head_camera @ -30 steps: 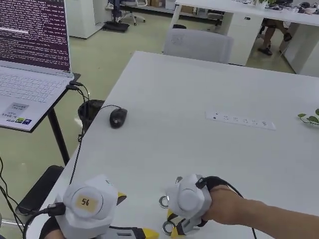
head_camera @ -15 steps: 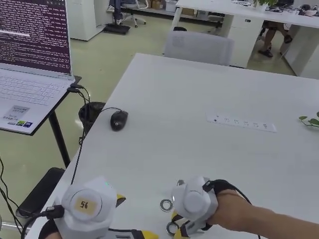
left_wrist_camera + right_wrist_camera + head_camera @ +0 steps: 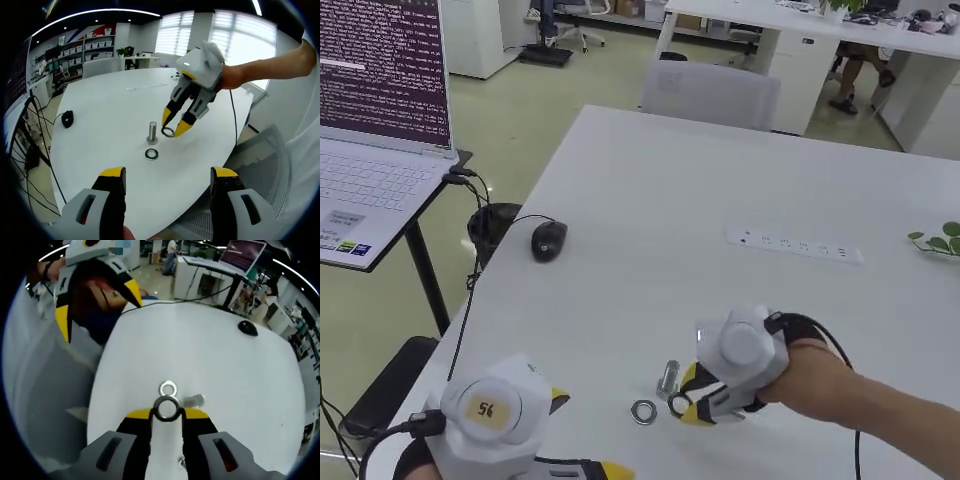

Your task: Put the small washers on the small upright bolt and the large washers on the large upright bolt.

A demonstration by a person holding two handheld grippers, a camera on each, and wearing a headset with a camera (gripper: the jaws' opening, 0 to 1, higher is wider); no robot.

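Two washers are in play on the white surface (image 3: 650,200). One washer (image 3: 167,407) is up in the air, pinched by its edges between the yellow tips of the right tongs (image 3: 173,128), just beside the top of the bolt (image 3: 152,132). The bolt stands straight up near the front edge of the surface. The other washer (image 3: 151,153) lies flat just beside the foot of the bolt. The left tongs (image 3: 168,175) sit low and close to the person, well apart from the bolt, with their tips spread wide and nothing between them. I think the step now is to get the held washer over the bolt. To do it well, the hole must sit right above the bolt's top, and the washer should be level, not tipped, so it does not catch. Then the right tongs should come down a little and let go softly, so the washer slides down and the bolt does not fall over. I cannot tell if this washer is small or large, so check that it fits this bolt first.
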